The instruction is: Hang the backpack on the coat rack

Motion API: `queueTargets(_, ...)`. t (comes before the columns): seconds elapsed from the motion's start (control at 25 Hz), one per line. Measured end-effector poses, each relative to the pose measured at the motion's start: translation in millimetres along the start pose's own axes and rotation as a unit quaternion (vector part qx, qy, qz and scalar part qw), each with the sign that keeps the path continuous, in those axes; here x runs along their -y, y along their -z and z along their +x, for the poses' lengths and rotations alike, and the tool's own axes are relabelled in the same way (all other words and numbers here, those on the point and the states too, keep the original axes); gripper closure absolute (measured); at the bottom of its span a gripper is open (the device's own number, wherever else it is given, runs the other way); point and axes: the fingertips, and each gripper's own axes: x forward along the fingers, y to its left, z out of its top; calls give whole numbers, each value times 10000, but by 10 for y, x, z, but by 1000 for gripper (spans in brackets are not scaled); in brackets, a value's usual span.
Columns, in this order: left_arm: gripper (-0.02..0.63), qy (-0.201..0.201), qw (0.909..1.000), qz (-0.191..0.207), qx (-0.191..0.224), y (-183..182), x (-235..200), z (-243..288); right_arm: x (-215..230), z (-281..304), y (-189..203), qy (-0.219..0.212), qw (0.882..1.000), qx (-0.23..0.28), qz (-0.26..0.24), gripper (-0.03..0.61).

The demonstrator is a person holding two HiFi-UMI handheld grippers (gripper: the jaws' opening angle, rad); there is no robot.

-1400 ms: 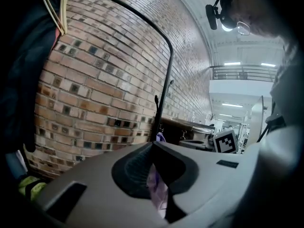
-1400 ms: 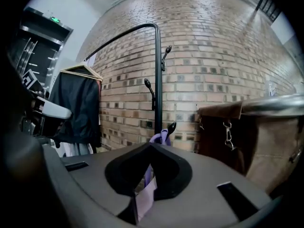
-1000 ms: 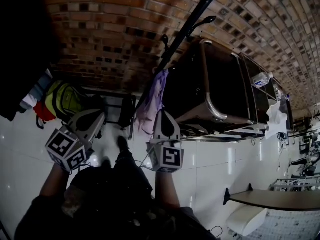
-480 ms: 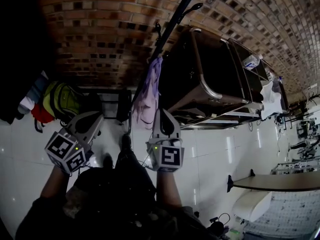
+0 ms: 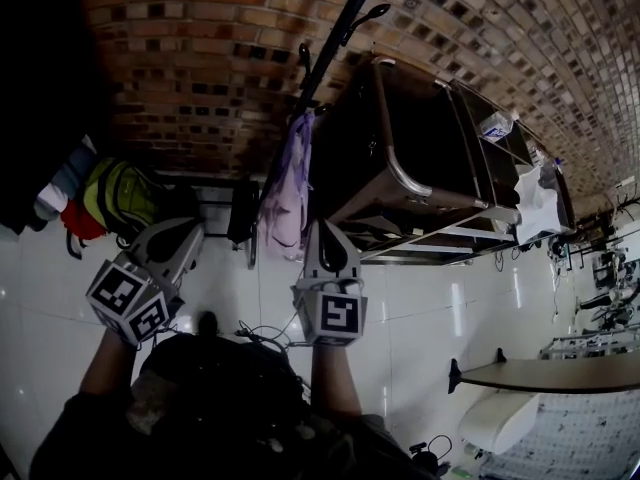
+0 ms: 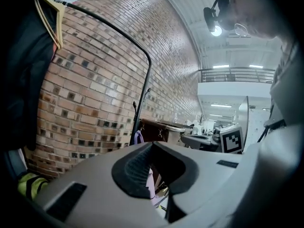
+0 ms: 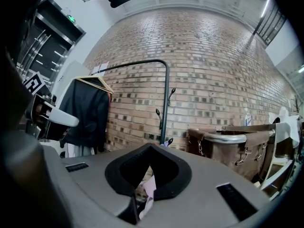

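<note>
A black coat rack pole (image 5: 330, 43) with hooks rises against the brick wall ahead. A lilac fabric item (image 5: 285, 193) hangs from it; I cannot tell whether it is a bag. A green-yellow backpack (image 5: 120, 198) lies at the left, under the hanging clothes. My left gripper (image 5: 185, 230) and right gripper (image 5: 325, 226) point level at the rack, short of it and apart from the lilac item. Both are shut with nothing in them. The pole (image 6: 135, 122) shows above my left gripper (image 6: 152, 144). The same pole (image 7: 165, 108) stands beyond my right gripper (image 7: 151, 146).
A brown cart (image 5: 400, 158) with a metal rail stands right of the rack. A dark jacket (image 7: 88, 113) hangs on a clothes rail at the left. Cables (image 5: 265, 336) lie on the white floor by my feet. A white table (image 5: 560, 393) is at the lower right.
The coat rack, lilac item and cart have slid left and up in the head view. Both grippers keep their pose and stay shut. One shoe between them is no longer visible.
</note>
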Motion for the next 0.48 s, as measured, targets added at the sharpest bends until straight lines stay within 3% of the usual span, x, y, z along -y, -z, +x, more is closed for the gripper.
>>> queueTargets(0.48,575,-244,9996,60,157,37,620,-82,236,-613,-60,-149,9998,119,-94,580)
